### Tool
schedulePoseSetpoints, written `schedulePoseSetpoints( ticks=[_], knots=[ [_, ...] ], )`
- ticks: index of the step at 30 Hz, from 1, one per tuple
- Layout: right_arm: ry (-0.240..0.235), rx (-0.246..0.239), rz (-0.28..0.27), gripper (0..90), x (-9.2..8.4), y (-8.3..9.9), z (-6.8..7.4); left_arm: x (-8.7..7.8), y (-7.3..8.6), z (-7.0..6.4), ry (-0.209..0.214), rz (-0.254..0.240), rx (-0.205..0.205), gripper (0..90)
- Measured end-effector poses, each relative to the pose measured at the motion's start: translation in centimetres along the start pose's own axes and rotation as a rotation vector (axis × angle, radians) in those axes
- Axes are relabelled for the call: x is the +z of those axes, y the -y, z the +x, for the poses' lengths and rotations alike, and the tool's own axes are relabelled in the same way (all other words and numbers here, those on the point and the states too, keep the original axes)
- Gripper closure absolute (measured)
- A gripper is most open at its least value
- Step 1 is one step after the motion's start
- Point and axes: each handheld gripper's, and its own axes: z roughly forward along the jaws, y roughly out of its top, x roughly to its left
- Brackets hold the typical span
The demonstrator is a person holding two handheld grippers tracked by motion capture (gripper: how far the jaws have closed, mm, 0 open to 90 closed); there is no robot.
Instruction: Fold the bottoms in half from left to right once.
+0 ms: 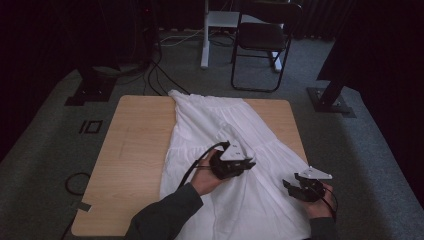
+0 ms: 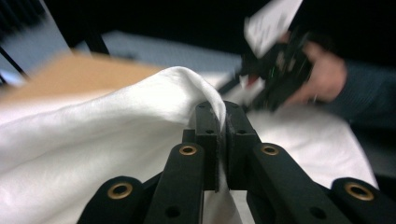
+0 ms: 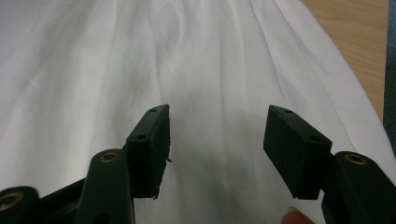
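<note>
**Left jaws carry a fold of cloth toward the right side**

Nearest the person, the right gripper (image 1: 296,186) hovers released over the near right part of the white garment (image 1: 235,150), jaws apart with bare cloth lying under them. Just beyond, the left gripper (image 2: 222,122) is clenched on a raised fold, closer to the middle. The garment's long axis runs away from the person along the surface (image 1: 135,150).

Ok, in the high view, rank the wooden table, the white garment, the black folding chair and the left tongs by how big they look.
1. Wooden table
2. White garment
3. Black folding chair, though it stands farther from the camera, so it may only look smaller
4. Left tongs, shut on the garment's fabric
</note>
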Motion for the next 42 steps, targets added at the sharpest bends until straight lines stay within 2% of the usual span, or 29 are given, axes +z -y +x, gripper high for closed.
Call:
schedulePoseSetpoints(
  ticks=[1, 2, 3, 4, 6, 12, 13, 14, 15, 16, 17, 18, 20, 22, 23, 24, 26, 27, 28, 29, 31, 33, 34, 36, 38, 40, 42],
  knots=[
    [-0.001, -0.002, -0.001, 40.8, -0.1, -0.2, 0.1, 1.2, 0.7, 0.2, 0.017, 0.025, -0.023, 83.5],
    [-0.006, -0.004, -0.004, 40.9, -0.1, -0.5, 0.4, 1.6, 1.1, 0.4, 0.032, 0.04, -0.038, 73.5],
    [-0.009, -0.006, -0.005, 40.9, -0.2, -0.7, 0.6, 1.9, 1.8, 0.7, 0.008, 0.058, -0.054, 66.9],
    [-0.014, -0.019, -0.007, 41.1, -0.3, -1.3, 1.0, 1.8, 2.0, 0.8, 0.001, 0.058, -0.061, 61.6],
    [-0.027, -0.028, -0.018, 41.5, -0.3, -2.2, 1.7, 0.8, 2.8, 1.5, -0.008, 0.053, -0.091, 58.8],
    [-0.097, -0.034, -0.058, 44.8, 0.2, -5.8, 3.9, -4.7, 5.8, 3.4, -0.191, 0.046, -0.131, 52.7],
    [-0.108, -0.023, -0.064, 45.0, 0.3, -6.3, 4.2, -5.9, 6.7, 3.7, -0.24, 0.049, -0.146, 51.9],
    [-0.131, -0.004, -0.07, 44.9, 0.5, -7.1, 4.7, -6.6, 7.3, 3.9, -0.269, 0.051, -0.159, 51.2],
    [-0.131, -0.004, -0.07, 44.9, 0.5, -7.1, 4.7, -6.6, 7.3, 3.9, -0.269, 0.051, -0.159, 50.7],
    [-0.144, -0.001, -0.073, 44.1, 0.7, -7.5, 5.1, -8.3, 9.1, 4.3, -0.324, 0.057, -0.197, 50.7],
    [-0.164, -0.014, -0.065, 36.7, 1.1, -8.8, 6.6, -9.1, 10.1, 4.5, -0.344, 0.062, -0.223, 49.7],
    [-0.166, -0.04, -0.055, 34.5, 1.5, -9.3, 7.6, -9.5, 10.8, 4.6, -0.356, 0.063, -0.239, 49.4],
    [-0.164, -0.061, -0.036, 27.6, 2.2, -9.6, 8.6, -10.2, 12.1, 4.9, -0.367, 0.074, -0.272, 49.3],
    [-0.162, -0.065, 0.027, 20.6, 3.4, -9.6, 9.4, -10.5, 13.1, 5.0, -0.372, 0.081, -0.292, 49.1],
    [-0.147, -0.073, 0.064, 19.3, 4.0, -9.3, 9.7, -10.6, 13.7, 5.1, -0.373, 0.085, -0.305, 49.0],
    [-0.104, -0.096, 0.096, 19.3, 4.5, -9.0, 10.0, -10.7, 13.9, 5.1, -0.376, 0.087, -0.312, 48.9],
    [-0.056, -0.138, 0.136, 21.3, 4.7, -8.4, 9.9, -10.9, 14.6, 5.1, -0.383, 0.091, -0.325, 48.3],
    [-0.056, -0.138, 0.136, 21.3, 4.7, -8.4, 9.9, -10.9, 14.6, 5.1, -0.383, 0.091, -0.325, 48.0],
    [-0.042, -0.134, 0.147, 23.6, 4.6, -8.1, 9.8, -11.1, 15.1, 5.2, -0.389, 0.097, -0.337, 48.0],
    [-0.025, -0.119, 0.153, 32.3, 4.2, -7.7, 8.9, -11.2, 15.3, 5.2, -0.391, 0.099, -0.342, 48.0],
    [-0.051, -0.084, 0.156, 51.1, 3.7, -7.1, 7.7, -11.4, 15.7, 5.2, -0.395, 0.103, -0.348, 48.0],
    [-0.077, -0.083, 0.16, 80.4, 3.2, -6.7, 6.7, -11.4, 15.9, 5.3, -0.398, 0.099, -0.359, 47.9],
    [-0.091, -0.072, 0.157, 86.6, 2.9, -6.6, 6.5, -11.4, 16.0, 5.3, -0.399, 0.104, -0.357, 47.9],
    [-0.093, -0.078, 0.135, 87.8, 2.2, -6.5, 6.2, -11.3, 16.0, 5.3, -0.4, 0.108, -0.358, 47.8],
    [-0.076, -0.084, 0.09, 88.0, 1.3, -6.9, 6.1, -11.1, 15.9, 5.4, -0.398, 0.109, -0.356, 47.7],
    [-0.056, -0.074, 0.012, 88.1, -0.5, -7.6, 5.4, -11.0, 15.7, 5.4, -0.395, 0.104, -0.353, 47.6],
    [-0.004, -0.044, -0.093, 88.2, -3.0, -8.5, 3.9, -10.8, 15.4, 5.2, -0.393, 0.102, -0.345, 47.2]
  ],
)
